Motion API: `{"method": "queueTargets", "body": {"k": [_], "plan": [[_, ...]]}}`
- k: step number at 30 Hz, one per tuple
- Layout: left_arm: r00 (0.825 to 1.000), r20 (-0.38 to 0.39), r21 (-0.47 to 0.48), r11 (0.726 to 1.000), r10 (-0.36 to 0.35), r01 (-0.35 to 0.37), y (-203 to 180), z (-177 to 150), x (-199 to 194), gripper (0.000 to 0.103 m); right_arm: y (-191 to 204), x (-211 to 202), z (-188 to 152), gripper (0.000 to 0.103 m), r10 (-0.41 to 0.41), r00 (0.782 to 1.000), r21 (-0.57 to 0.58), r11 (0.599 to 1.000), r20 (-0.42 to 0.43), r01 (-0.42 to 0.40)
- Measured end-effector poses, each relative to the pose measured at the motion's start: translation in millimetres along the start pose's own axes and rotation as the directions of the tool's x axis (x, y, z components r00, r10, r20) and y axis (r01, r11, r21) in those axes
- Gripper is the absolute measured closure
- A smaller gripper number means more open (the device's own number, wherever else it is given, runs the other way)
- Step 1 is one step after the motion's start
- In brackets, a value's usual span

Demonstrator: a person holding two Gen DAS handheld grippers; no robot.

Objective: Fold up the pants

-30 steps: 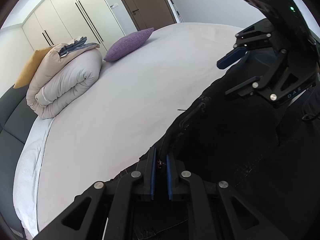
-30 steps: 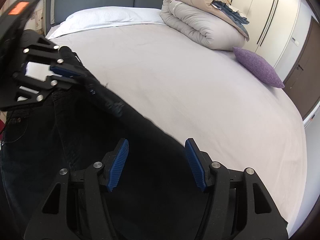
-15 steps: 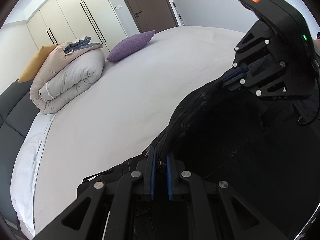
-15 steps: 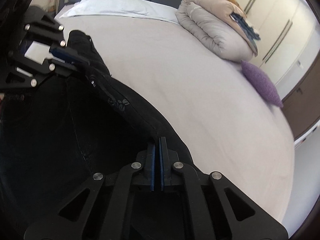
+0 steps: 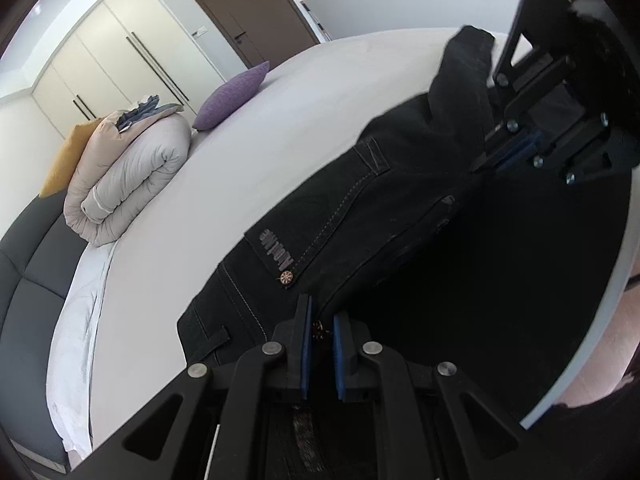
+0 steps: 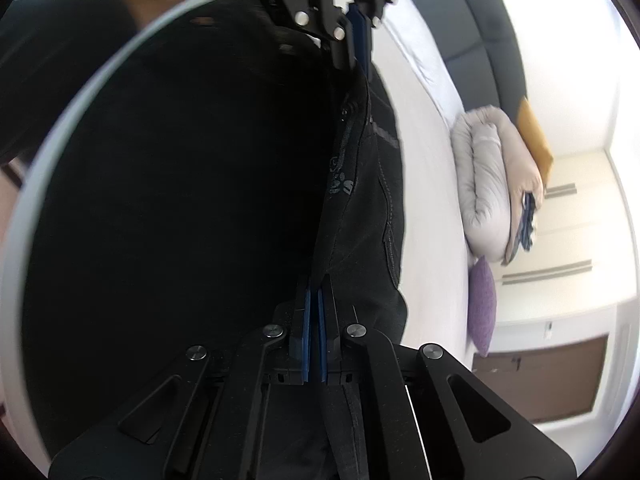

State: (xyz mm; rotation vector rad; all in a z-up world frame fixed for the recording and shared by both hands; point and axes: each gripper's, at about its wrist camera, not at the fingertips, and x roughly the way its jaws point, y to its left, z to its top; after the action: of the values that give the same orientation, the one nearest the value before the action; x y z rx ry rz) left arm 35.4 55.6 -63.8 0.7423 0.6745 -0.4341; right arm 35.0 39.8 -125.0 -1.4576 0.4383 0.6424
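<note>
The black jeans point(image 5: 360, 208) hang stretched between the two claws above the bed point(image 5: 240, 140), the denim showing a stitched back pocket with a small metal rivet and grey lettering on a patch. The left claw point(image 5: 320, 344) has its blue pads pressed close together on the waistband edge of the jeans, with a sliver of fabric and a rivet caught between them. The right claw point(image 6: 314, 332) is likewise clamped on the jeans, its blue pads nearly touching with a fold of the dark cloth pinched in between; from the left wrist view it appears at the upper right point(image 5: 516, 152), gripping the cloth where a trouser leg rises behind it. In the right wrist view the left claw point(image 6: 358, 46) shows at the top, gripping the far end of the same taut edge. Beneath the jeans spreads the bed's pale sheet. Toward the head of the bed, a rolled beige duvet point(image 5: 128, 176) lies against the dark grey headboard point(image 5: 28, 248), with a mustard cushion point(image 5: 66, 156) behind it and a purple cushion point(image 5: 232, 96) just beside it. White wardrobe doors point(image 5: 120, 60) and a brown door point(image 5: 248, 12) line the wall beyond.
</note>
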Motion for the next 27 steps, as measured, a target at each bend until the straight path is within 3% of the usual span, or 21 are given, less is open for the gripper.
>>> {"method": "queueTargets", "body": {"k": [6,14,16,27], "plan": [[0.999,-0.043,0.128,0.992,-0.001,0.007,-41,-25,-5,0.093,63,-21,21,0.101,0.003,1.000,-0.187,0.982,-0.018,-0.006],[0.998,-0.054,0.115,0.993,0.017,-0.011,-33,-45,-20,0.094,76,-37,66,0.101,0.028,1.000,-0.114,0.993,0.010,-0.027],[0.998,-0.056,0.106,0.994,0.024,-0.018,-29,-49,-21,0.094,74,-52,47,0.101,0.032,0.999,-0.110,0.993,0.019,-0.030],[0.998,-0.062,0.069,0.998,0.012,-0.007,-33,-66,-14,0.094,94,-62,57,0.101,0.046,0.999,-0.103,0.994,0.023,-0.044]]}}
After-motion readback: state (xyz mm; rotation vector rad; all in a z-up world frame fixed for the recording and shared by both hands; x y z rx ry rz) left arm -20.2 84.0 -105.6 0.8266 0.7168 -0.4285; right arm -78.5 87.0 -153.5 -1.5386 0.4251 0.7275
